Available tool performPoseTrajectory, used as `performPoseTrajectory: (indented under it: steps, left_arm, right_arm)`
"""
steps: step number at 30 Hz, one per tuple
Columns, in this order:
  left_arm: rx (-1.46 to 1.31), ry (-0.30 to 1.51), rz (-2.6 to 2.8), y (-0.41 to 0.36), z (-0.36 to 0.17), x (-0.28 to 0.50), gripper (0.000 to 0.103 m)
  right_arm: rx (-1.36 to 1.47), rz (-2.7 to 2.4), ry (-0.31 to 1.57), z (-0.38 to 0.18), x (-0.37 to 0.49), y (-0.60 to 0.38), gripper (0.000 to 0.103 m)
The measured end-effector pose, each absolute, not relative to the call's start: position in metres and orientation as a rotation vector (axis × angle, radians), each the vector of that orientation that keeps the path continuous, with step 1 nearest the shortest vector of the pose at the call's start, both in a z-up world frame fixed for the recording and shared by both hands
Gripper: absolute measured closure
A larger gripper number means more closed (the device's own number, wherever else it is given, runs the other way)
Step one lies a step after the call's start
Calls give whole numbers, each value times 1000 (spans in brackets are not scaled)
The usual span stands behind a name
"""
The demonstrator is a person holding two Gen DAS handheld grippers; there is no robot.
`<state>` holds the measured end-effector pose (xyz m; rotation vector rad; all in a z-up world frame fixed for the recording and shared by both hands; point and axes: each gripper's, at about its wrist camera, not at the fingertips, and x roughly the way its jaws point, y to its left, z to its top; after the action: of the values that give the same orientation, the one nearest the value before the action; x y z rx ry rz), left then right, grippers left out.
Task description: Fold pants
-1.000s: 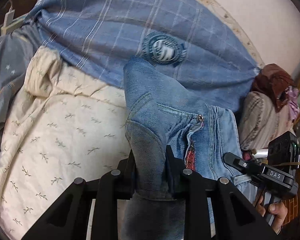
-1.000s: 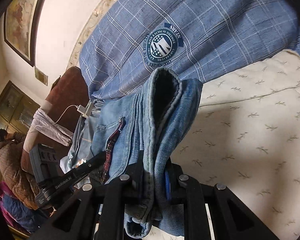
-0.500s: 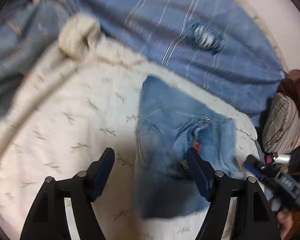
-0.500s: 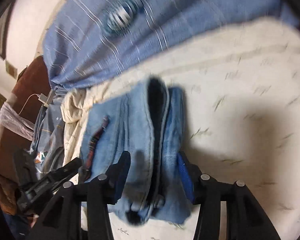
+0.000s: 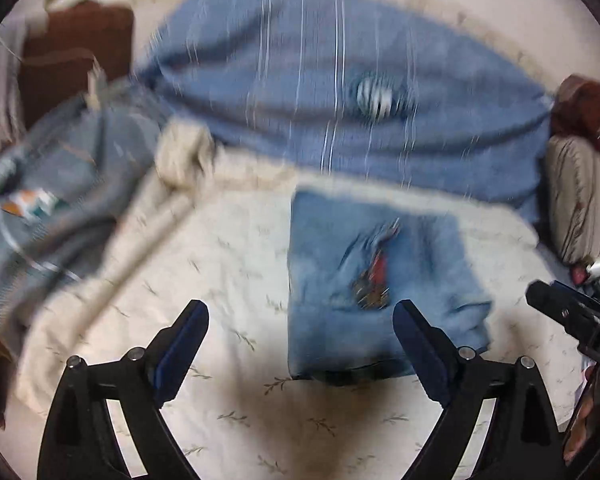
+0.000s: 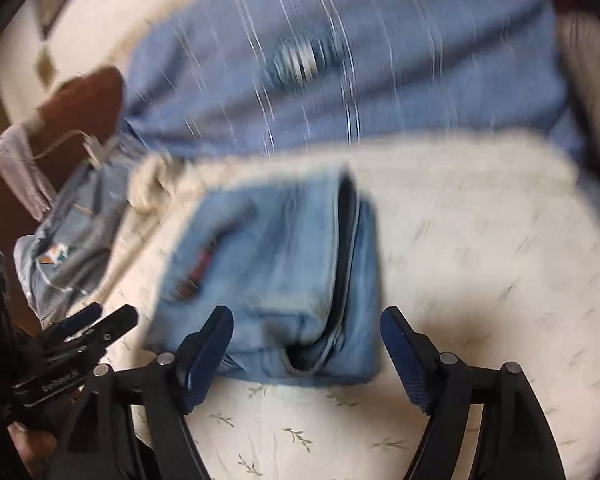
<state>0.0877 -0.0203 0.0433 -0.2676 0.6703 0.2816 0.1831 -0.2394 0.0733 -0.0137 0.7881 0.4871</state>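
Both tongs, left point(image 5: 300, 330) and right point(image 6: 306, 334), stand released and empty, spread clear of the cloth so the fold is not disturbed. Just beyond them, the pants point(image 5: 376, 284) lie as a compact folded bundle on the bed point(image 5: 228, 264); the task appears essentially complete. A blue plaid blanket point(image 5: 340, 92) lies behind.

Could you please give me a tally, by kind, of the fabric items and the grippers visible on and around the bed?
Folded jeans: 1
Blue plaid pillow: 1
Cream leaf-print quilt: 1
Grey-blue garment beside the quilt: 1
Grippers, both open: 2, left gripper and right gripper
Total: 6
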Motion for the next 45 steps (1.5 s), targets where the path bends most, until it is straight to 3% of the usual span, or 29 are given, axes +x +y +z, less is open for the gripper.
performPoseTrajectory:
  steps: [4, 6, 11, 29, 45]
  left_arm:
    - [-244, 588, 332, -37, 64, 53, 2]
    - [-279, 605, 312, -44, 67, 43, 2]
    - [-281, 620, 298, -59, 64, 36, 2]
    - [-211, 705, 257, -67, 79, 27, 1]
    - [-233, 755, 248, -52, 68, 41, 0]
  right_arm:
    - [-86, 448, 652, 85, 136, -255, 7]
    - [-180, 423, 687, 71, 119, -254, 1]
    - [-270, 373, 751, 42, 100, -258, 1]
    - [-209, 357, 724, 86, 89, -256, 1]
    - [-233, 379, 768, 82, 94, -245, 1]
